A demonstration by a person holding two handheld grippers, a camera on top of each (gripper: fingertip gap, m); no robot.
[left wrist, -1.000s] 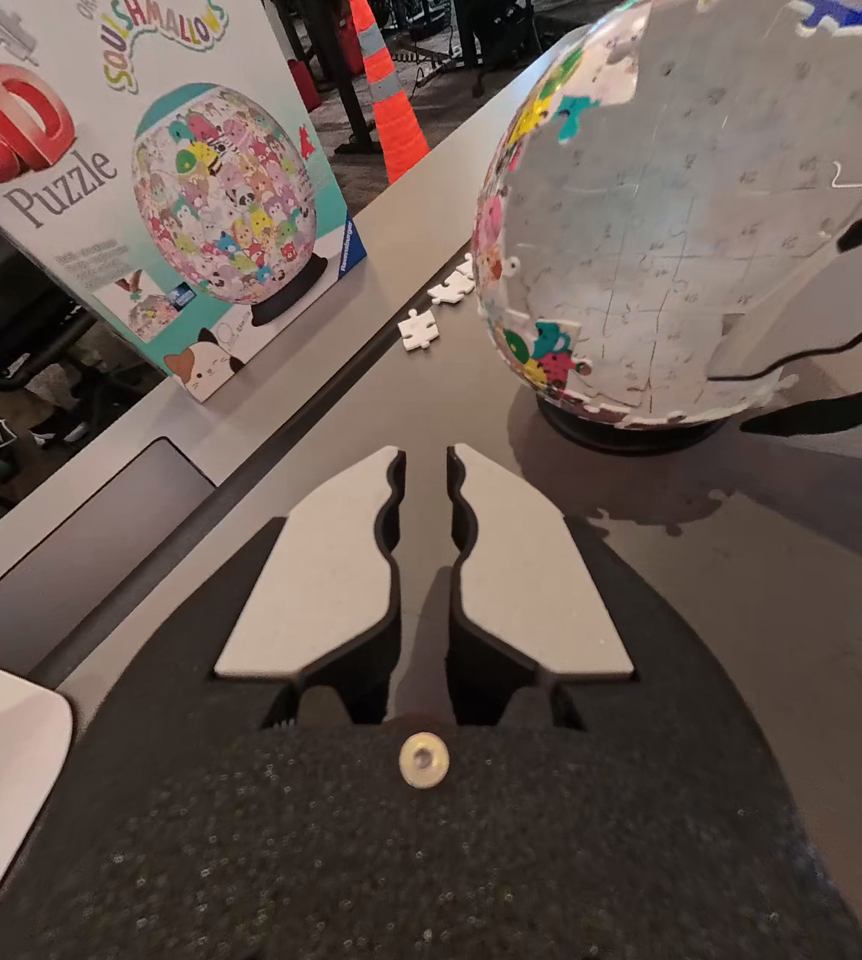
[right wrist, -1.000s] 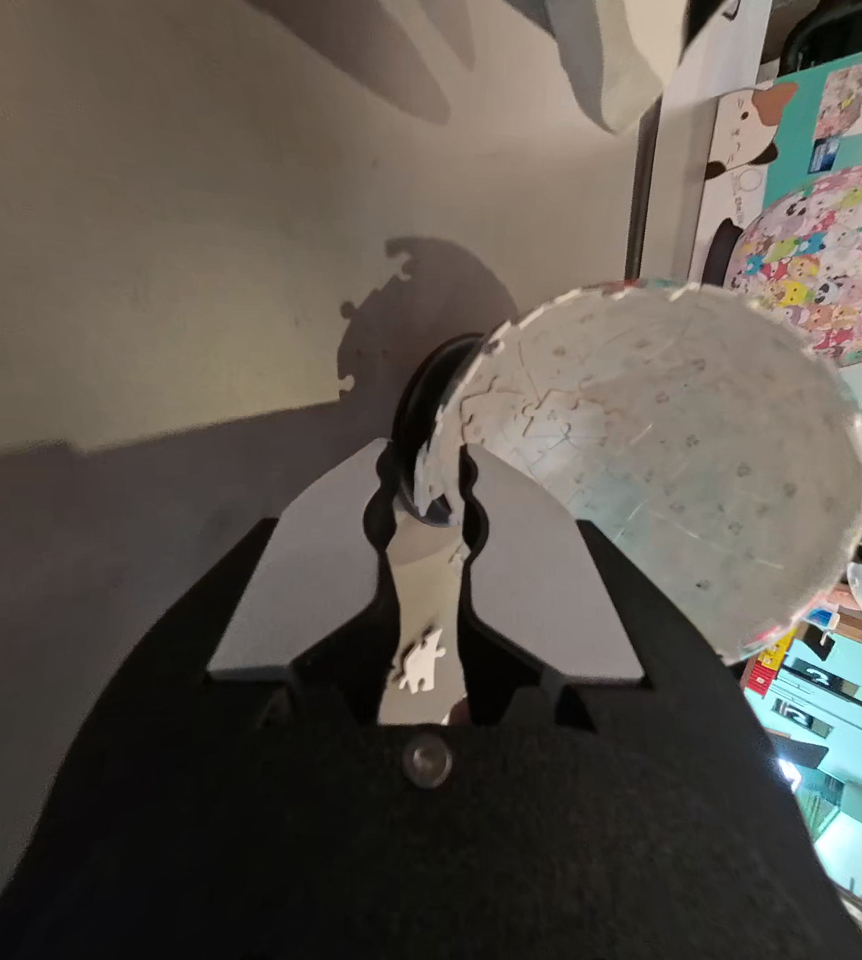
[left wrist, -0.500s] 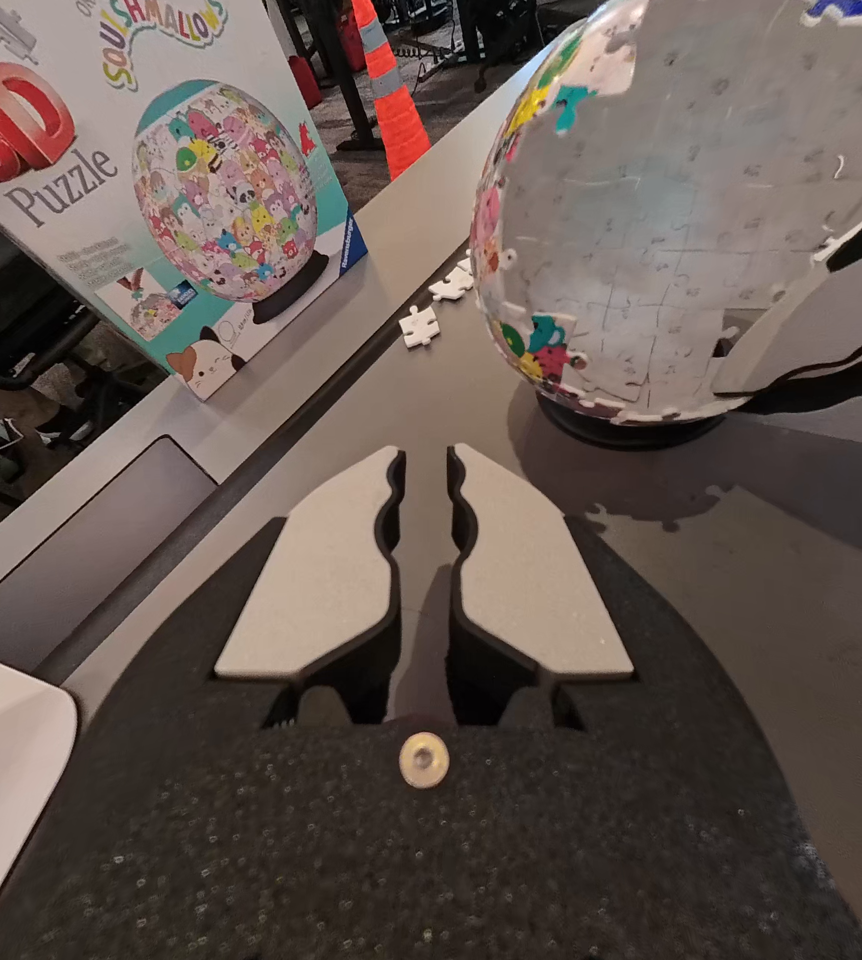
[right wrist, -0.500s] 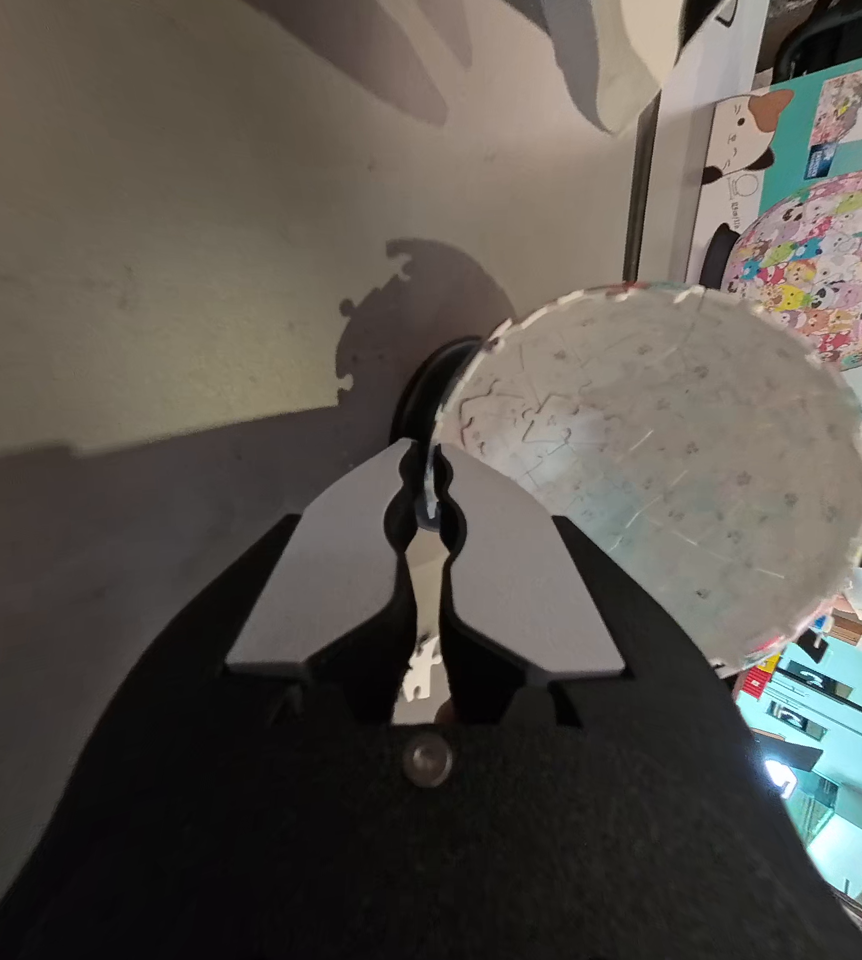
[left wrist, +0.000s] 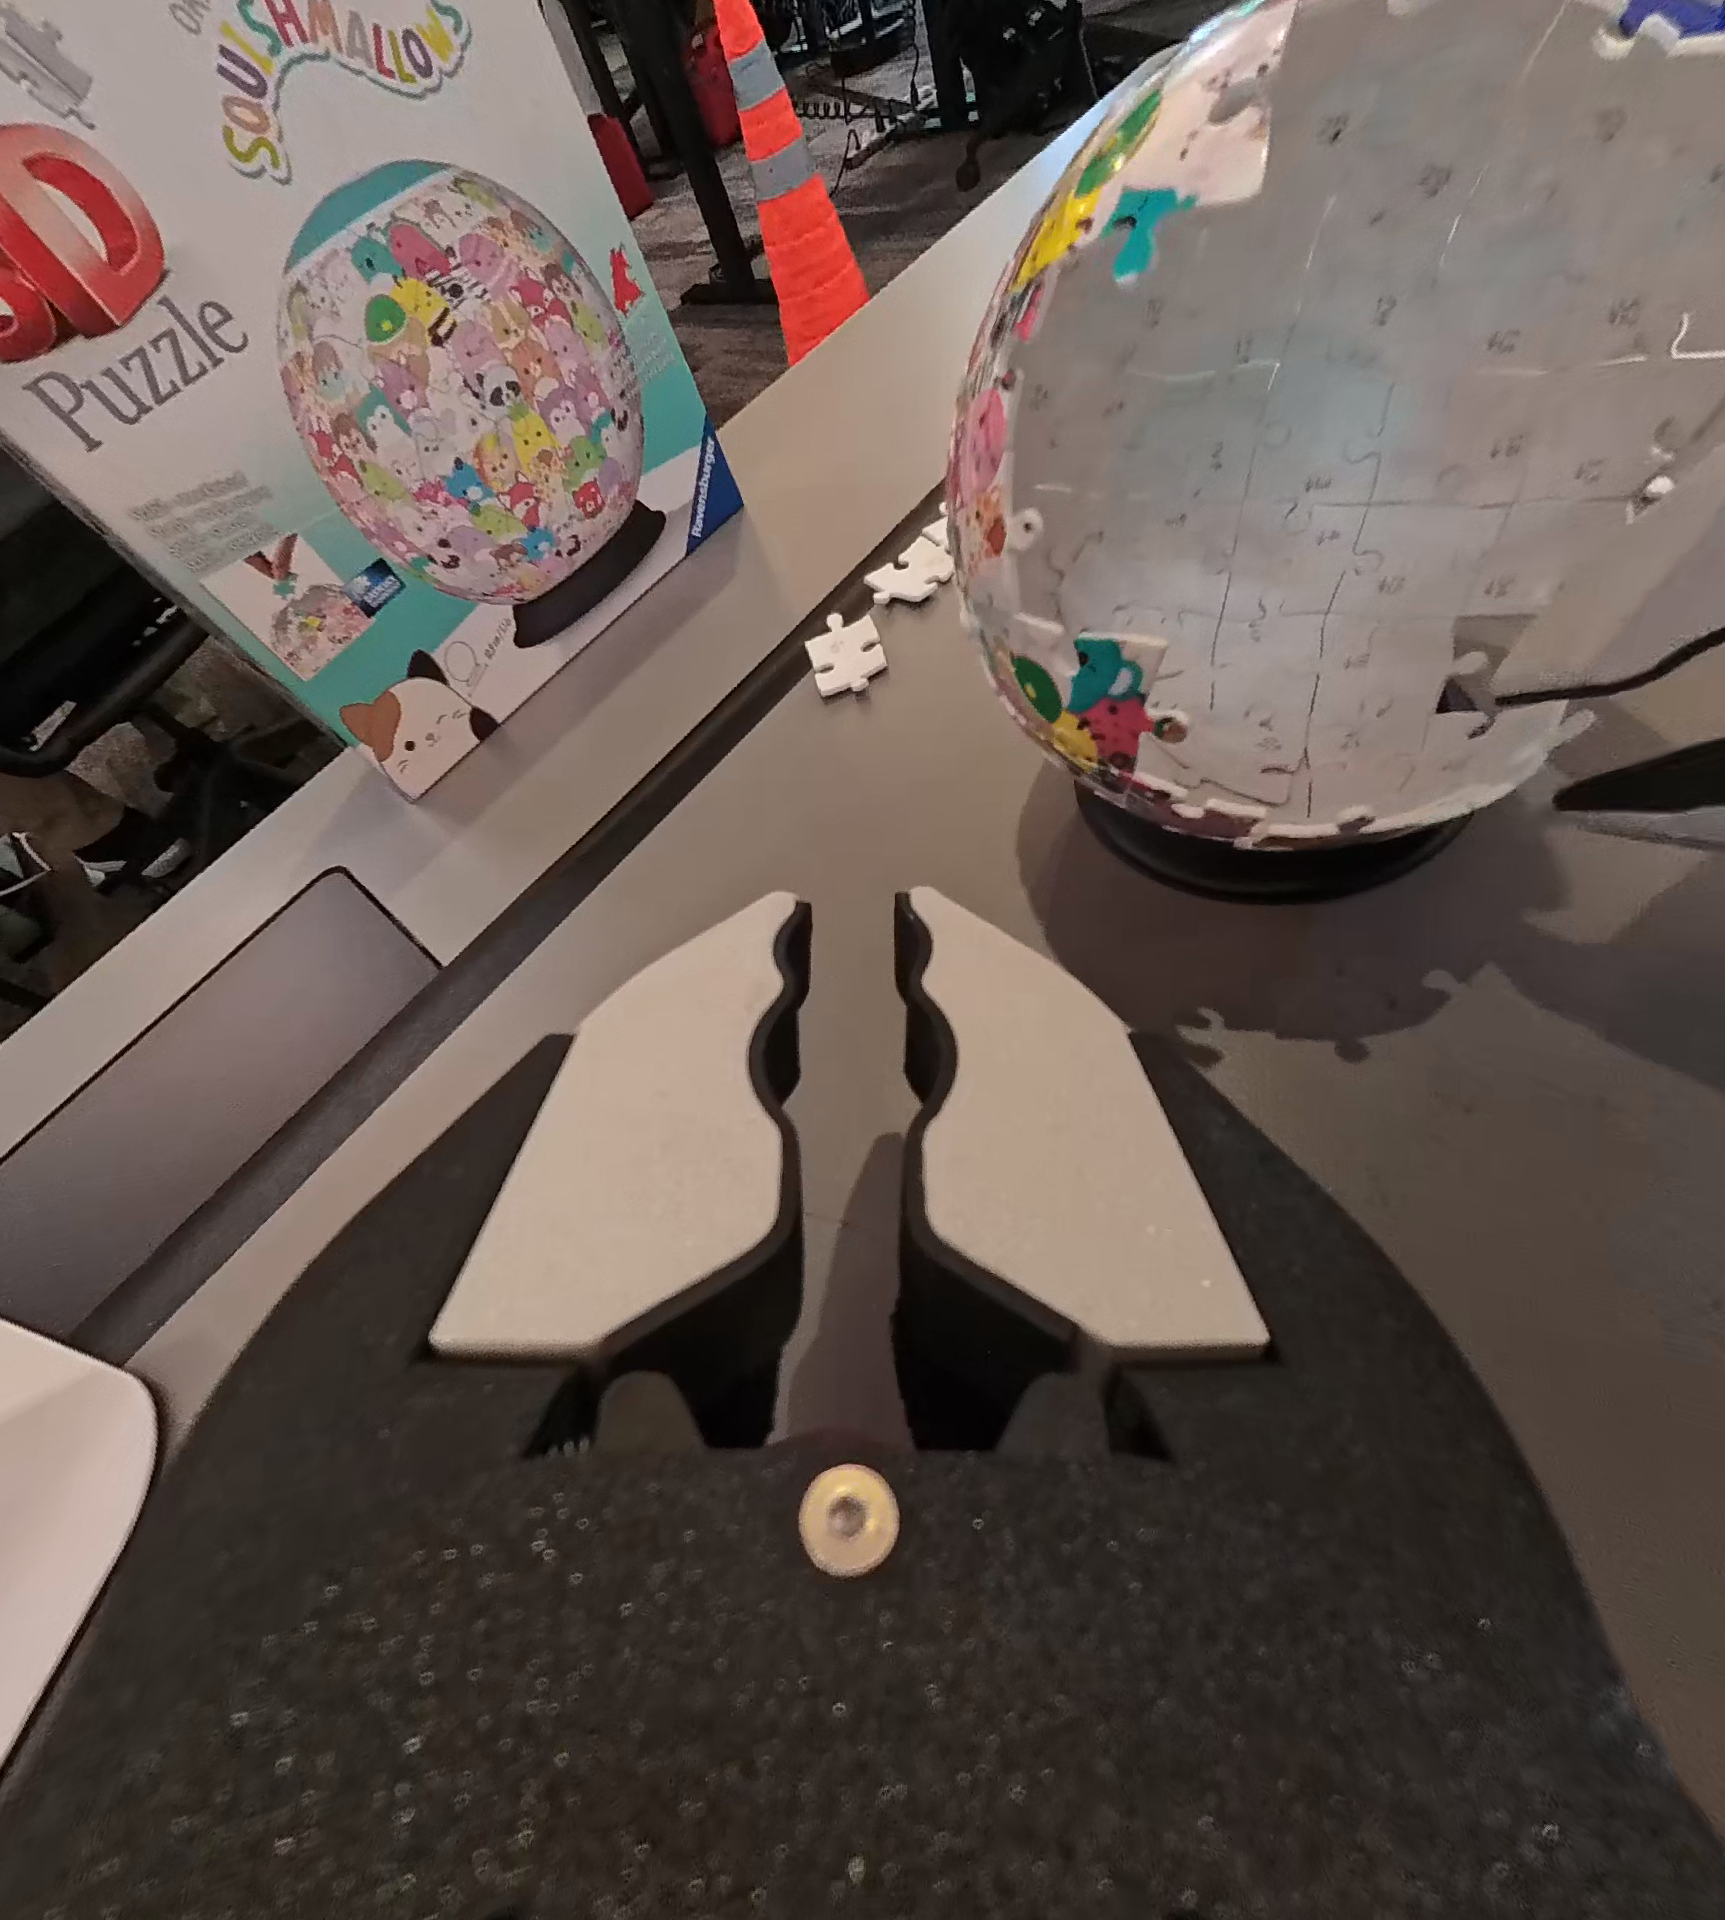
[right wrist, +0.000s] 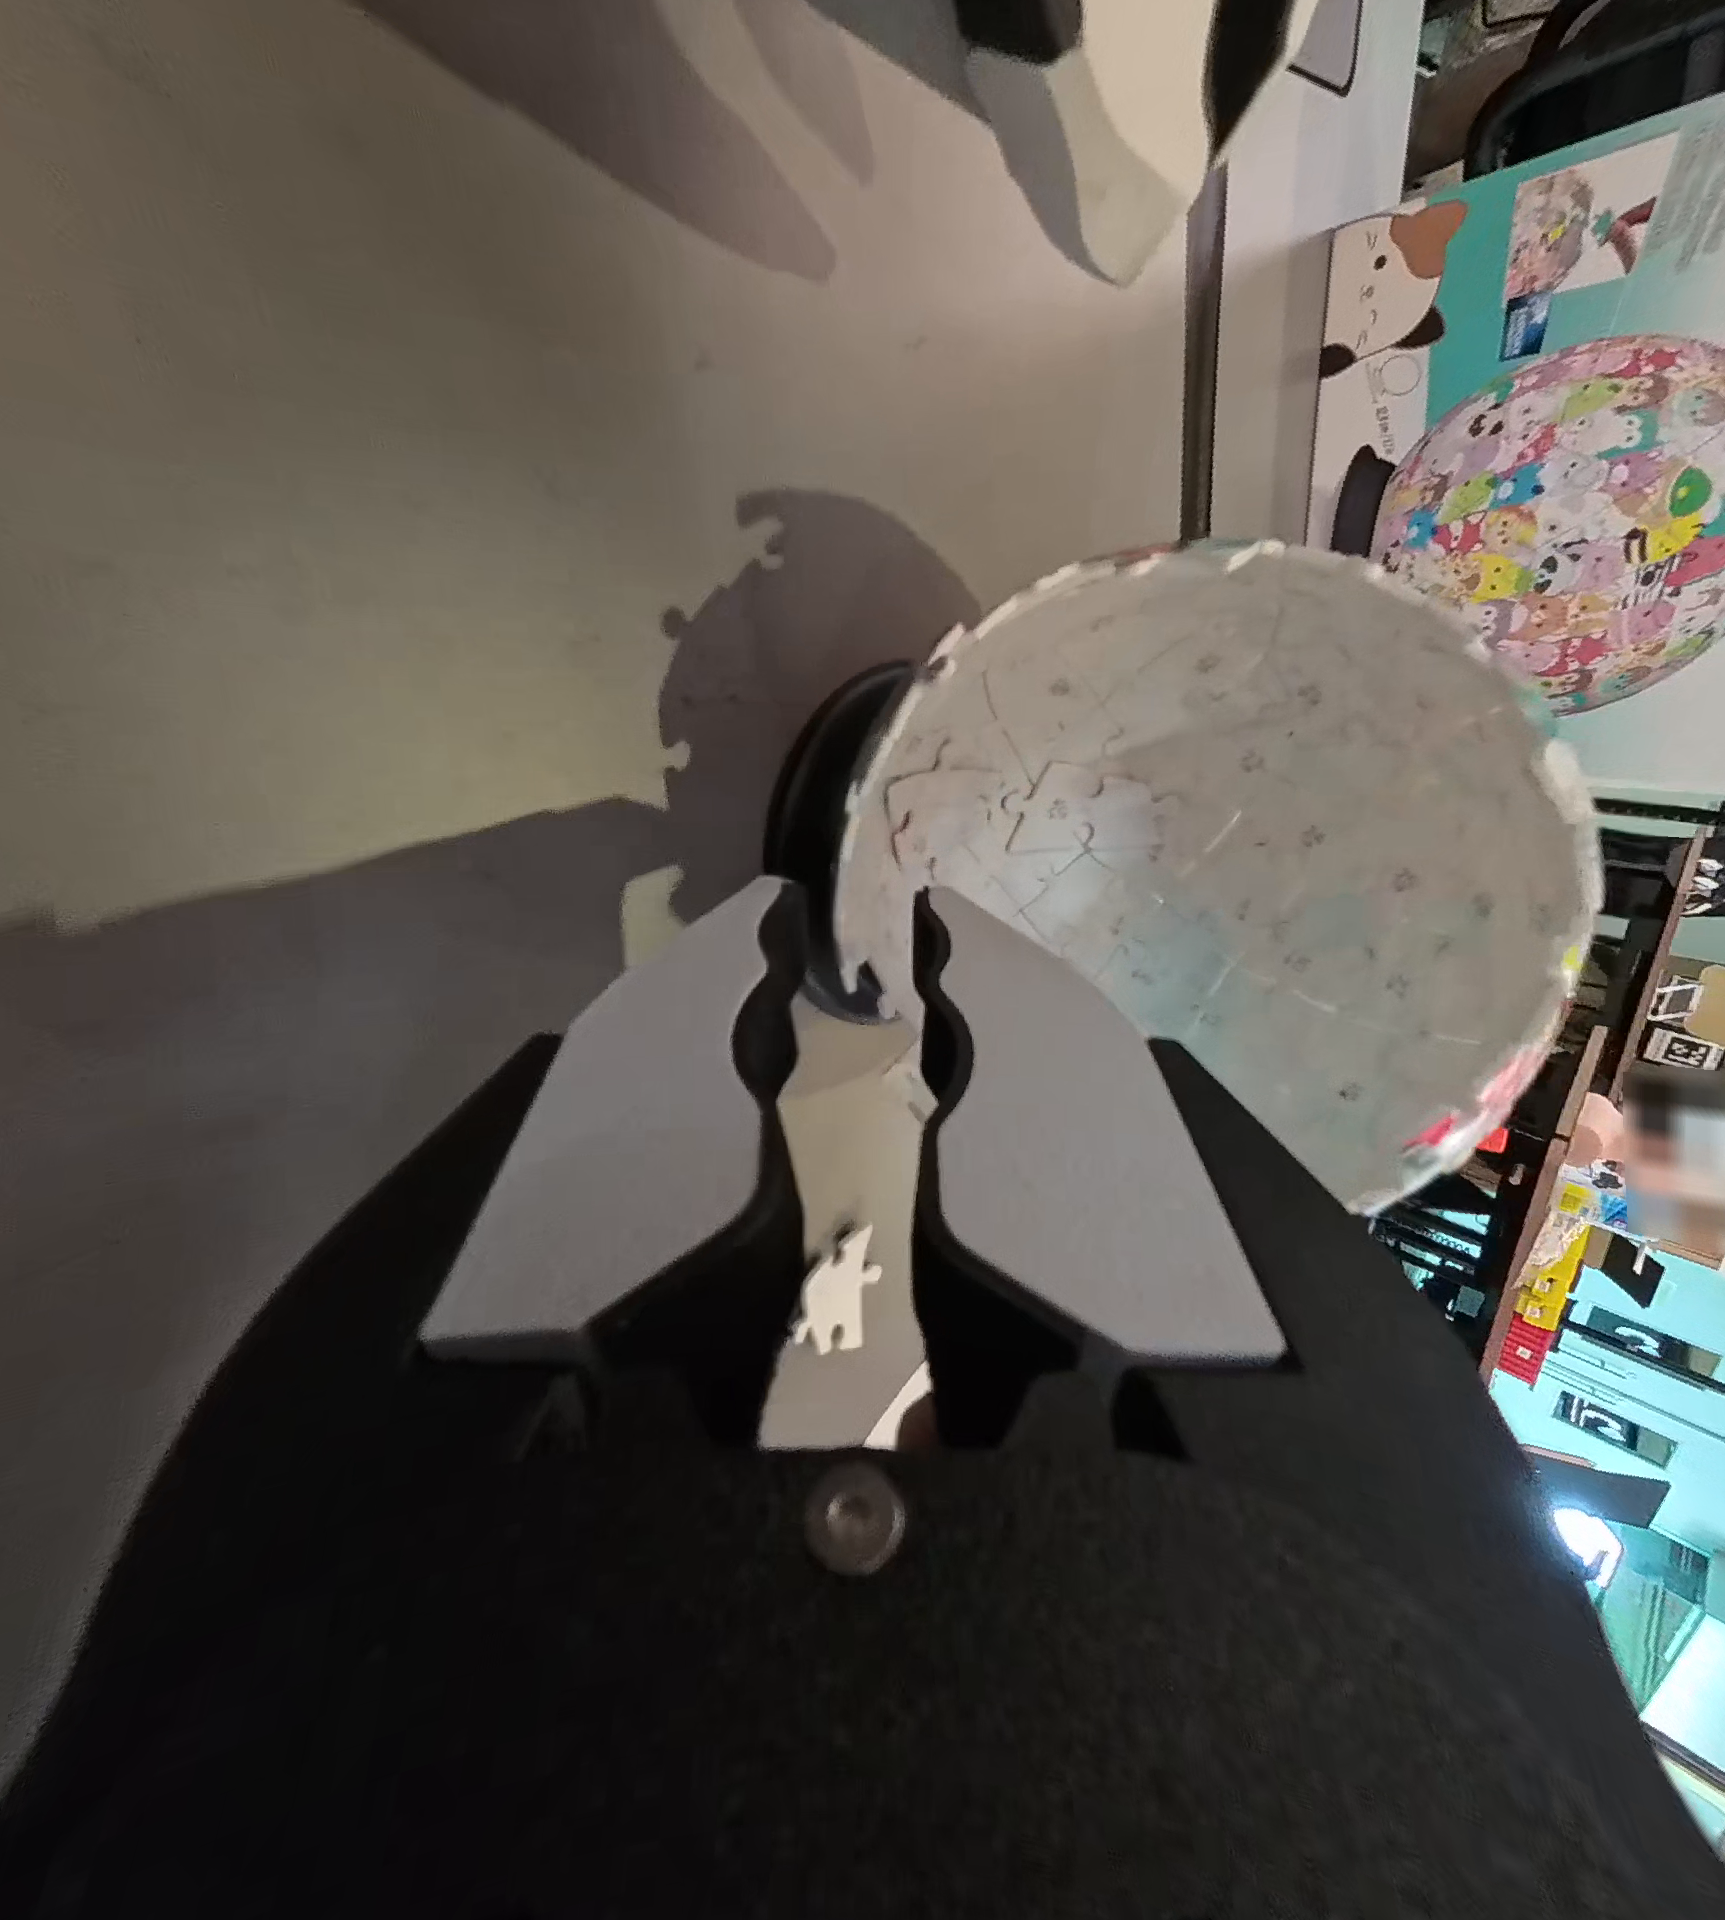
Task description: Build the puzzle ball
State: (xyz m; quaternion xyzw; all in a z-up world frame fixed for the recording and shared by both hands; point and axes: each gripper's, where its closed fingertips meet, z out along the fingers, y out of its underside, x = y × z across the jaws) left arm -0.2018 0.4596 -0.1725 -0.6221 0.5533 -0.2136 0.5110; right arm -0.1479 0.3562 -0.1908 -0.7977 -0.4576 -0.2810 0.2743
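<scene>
Only the left wrist view shows the orange traffic cone [left wrist: 798,223] and the loose white pieces [left wrist: 845,657] lying on the bench [left wrist: 1460,1195] between the puzzle box [left wrist: 318,343] and the half-built puzzle ball [left wrist: 1284,457] on its black stand [left wrist: 1253,868]. The left tool [left wrist: 850,914] hangs low over the bench, level, slightly spread and empty. The right wrist view looks into the ball's white inside [right wrist: 1222,831]; the right tool [right wrist: 842,914], rolled sideways, straddles the shell's lower edge, jaws apart. One white piece [right wrist: 834,1304] shows between its fingers.
</scene>
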